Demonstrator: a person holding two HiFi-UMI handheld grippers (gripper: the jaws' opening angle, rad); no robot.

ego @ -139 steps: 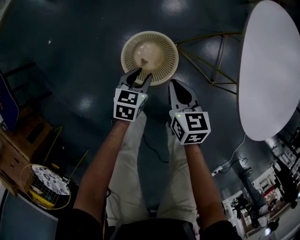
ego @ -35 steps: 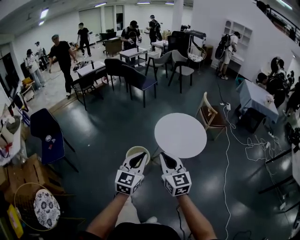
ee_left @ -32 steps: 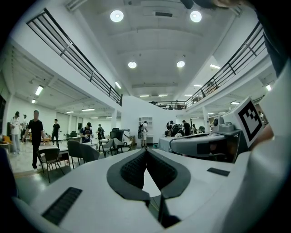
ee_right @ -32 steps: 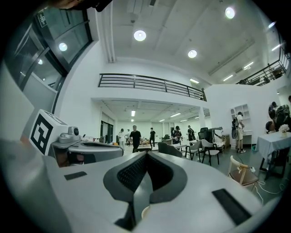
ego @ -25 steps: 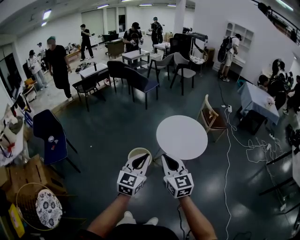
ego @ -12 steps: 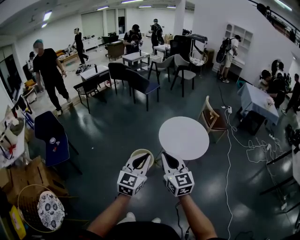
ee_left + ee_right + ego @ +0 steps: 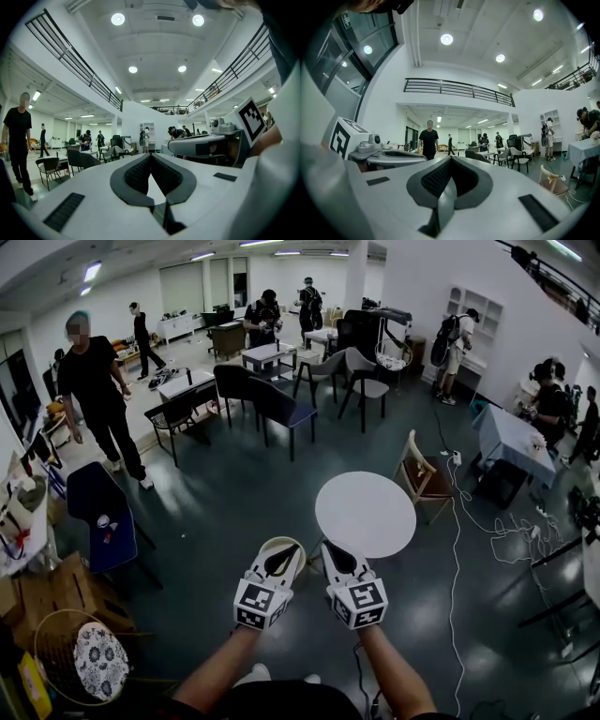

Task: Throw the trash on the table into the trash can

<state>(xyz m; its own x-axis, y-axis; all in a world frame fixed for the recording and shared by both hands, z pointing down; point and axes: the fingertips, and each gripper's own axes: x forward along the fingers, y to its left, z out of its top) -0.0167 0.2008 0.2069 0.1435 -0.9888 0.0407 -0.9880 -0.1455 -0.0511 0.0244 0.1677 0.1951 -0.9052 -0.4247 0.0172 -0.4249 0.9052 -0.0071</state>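
head view: we hold the left gripper (image 7: 283, 556) and right gripper (image 7: 329, 550) level, their ribbed dark fingers (image 7: 137, 174) pressed together on nothing. the round cream trash can (image 7: 293, 544) stands on the glossy floor (image 7: 234, 493) just beside the smooth round white surface (image 7: 366, 514).

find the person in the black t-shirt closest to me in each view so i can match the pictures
Head view: person in black, upper left, on the light floor.
Left gripper view: same person, at the far left edge.
Right gripper view: same person, left of centre, facing the camera.
Shared landmark: the dark chairs.
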